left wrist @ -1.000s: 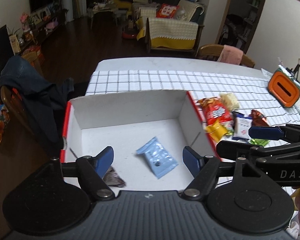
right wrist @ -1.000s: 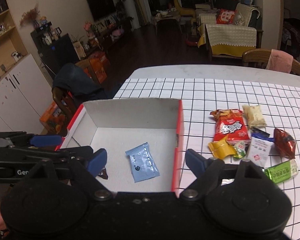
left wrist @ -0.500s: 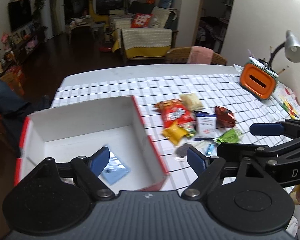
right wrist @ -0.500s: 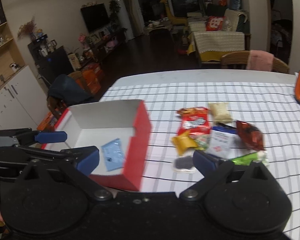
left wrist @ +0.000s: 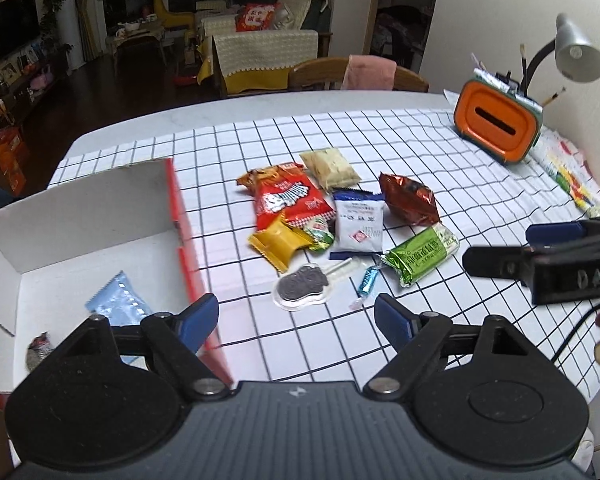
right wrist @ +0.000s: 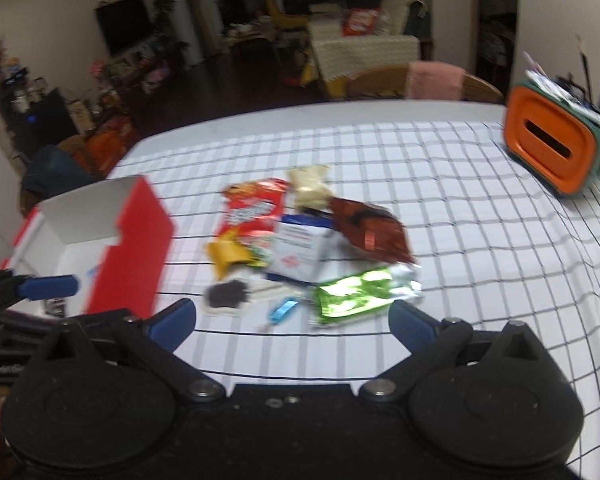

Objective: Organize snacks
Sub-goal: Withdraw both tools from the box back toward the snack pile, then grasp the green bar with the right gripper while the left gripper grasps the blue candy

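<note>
A white box with red sides (left wrist: 182, 224) (right wrist: 134, 240) stands at the left and holds a light blue packet (left wrist: 118, 300) and a small dark wrapper (left wrist: 39, 350). A pile of snacks lies on the checked cloth: a red bag (left wrist: 286, 196), a yellow packet (left wrist: 278, 242), a white-blue packet (left wrist: 358, 222), a green packet (left wrist: 422, 252) (right wrist: 360, 292), a dark cookie lollipop (left wrist: 302, 286) and a blue candy (left wrist: 367, 280). My left gripper (left wrist: 296, 314) is open and empty, near the lollipop. My right gripper (right wrist: 292, 320) is open and empty, just before the green packet.
An orange holder (left wrist: 496, 124) with pens and a grey desk lamp (left wrist: 576, 52) stand at the far right. A wooden chair (left wrist: 356, 74) with a pink cloth is behind the table. The right gripper's body (left wrist: 560, 268) shows at the right of the left wrist view.
Both grippers have swung right, from over the box to in front of the snack pile. Both stay open and empty.
</note>
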